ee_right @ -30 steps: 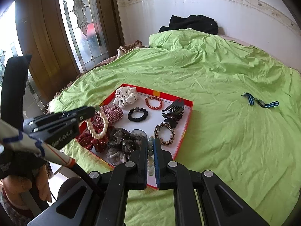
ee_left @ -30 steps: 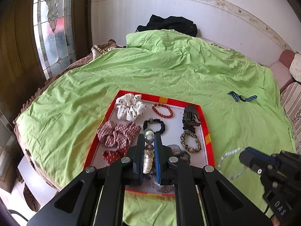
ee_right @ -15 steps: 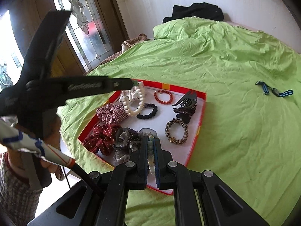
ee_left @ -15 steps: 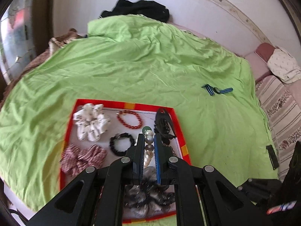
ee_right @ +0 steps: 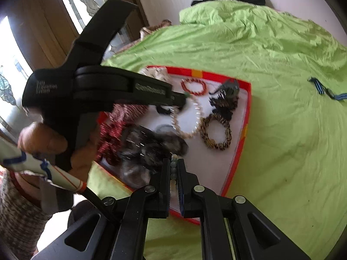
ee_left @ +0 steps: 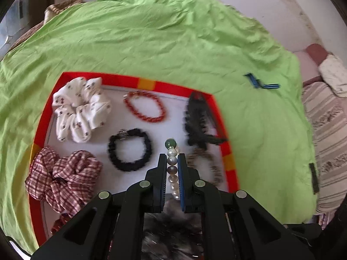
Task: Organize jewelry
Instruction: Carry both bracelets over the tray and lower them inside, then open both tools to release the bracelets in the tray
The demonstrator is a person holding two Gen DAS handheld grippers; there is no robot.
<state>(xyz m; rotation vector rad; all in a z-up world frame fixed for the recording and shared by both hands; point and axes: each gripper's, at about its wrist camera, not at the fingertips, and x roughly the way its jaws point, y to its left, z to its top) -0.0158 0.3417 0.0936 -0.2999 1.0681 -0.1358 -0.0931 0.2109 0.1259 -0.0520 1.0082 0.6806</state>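
On the green bedspread (ee_left: pixel 173 43) sits a red-rimmed tray (ee_left: pixel 147 84) with a pale floor, crowded with hair things and bracelets. At its far left corner lies a white printed scrunchie (ee_left: pixel 80 108), with a checked red scrunchie (ee_left: pixel 63 175) nearer along the same side. A red bead bracelet (ee_left: pixel 144 108) lies by the far rim, a black bead bracelet (ee_left: pixel 130 149) sits mid-tray, and a black claw clip (ee_left: pixel 198 121) rests against the right rim. A brown-and-cream patterned bracelet (ee_right: pixel 215 131) lies near the right rim, just this side of the clip, and a dark grey gauzy scrunchie (ee_right: pixel 149 143) fills the near part of the tray. Well apart from the tray, out on the bedspread, lies a blue striped strap (ee_left: pixel 260 83).

Above the tray the left gripper (ee_left: pixel 172 162) is clamped narrowly on a pearl bracelet (ee_left: pixel 172 164), a green bead at its tip poking out beyond the fingertips. From the right wrist view the loop of that bracelet (ee_right: pixel 186 121) hangs from the left gripper (ee_right: pixel 183 99) over the tray's middle (whether its lowest beads touch the tray floor is hard to tell through the blur). That gripper reaches in roughly level from the left, the person's hand (ee_right: pixel 43 140) wrapped around its handle.

The right gripper (ee_right: pixel 173 169) hovers over the tray's near edge, angled downward, its fingers pinched close on a pale glassy bead bracelet (ee_right: pixel 173 169), only a short run of which shows between them.
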